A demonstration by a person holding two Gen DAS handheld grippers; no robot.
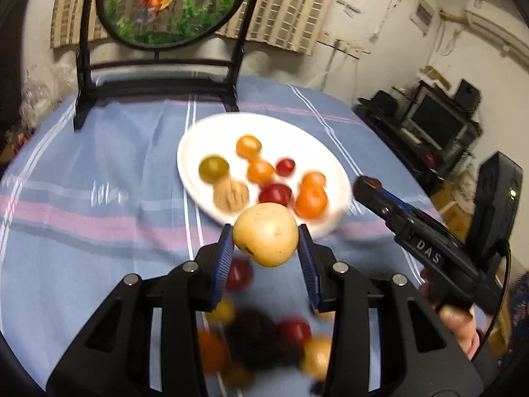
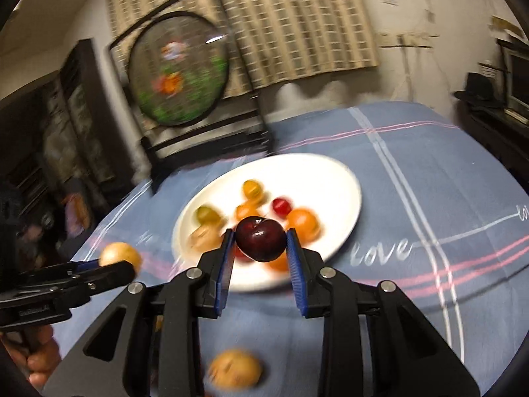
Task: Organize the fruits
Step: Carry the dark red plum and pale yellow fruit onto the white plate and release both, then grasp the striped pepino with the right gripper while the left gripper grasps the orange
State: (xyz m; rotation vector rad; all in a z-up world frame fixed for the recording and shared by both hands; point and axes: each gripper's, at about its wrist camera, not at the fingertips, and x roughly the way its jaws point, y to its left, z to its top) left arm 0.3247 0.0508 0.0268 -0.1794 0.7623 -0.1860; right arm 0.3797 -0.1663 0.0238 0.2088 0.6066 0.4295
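My left gripper [image 1: 266,241] is shut on a tan round fruit [image 1: 266,235] and holds it above the cloth, just short of the white plate [image 1: 205,132]. My right gripper [image 2: 259,240] is shut on a dark red plum [image 2: 260,238] over the near rim of the same plate [image 2: 324,172]. The plate holds several small orange, red and green fruits and a walnut [image 1: 230,195]. The left gripper also shows at the left of the right wrist view [image 2: 124,264], and the right gripper at the right of the left wrist view [image 1: 363,187].
Loose fruits lie on the blue striped tablecloth [image 1: 99,178] below the left gripper, among them a red one [image 1: 294,330] and a yellow one [image 1: 317,357]. A tan fruit [image 2: 235,369] lies under the right gripper. A round fish-picture stand [image 1: 158,66] stands behind the plate.
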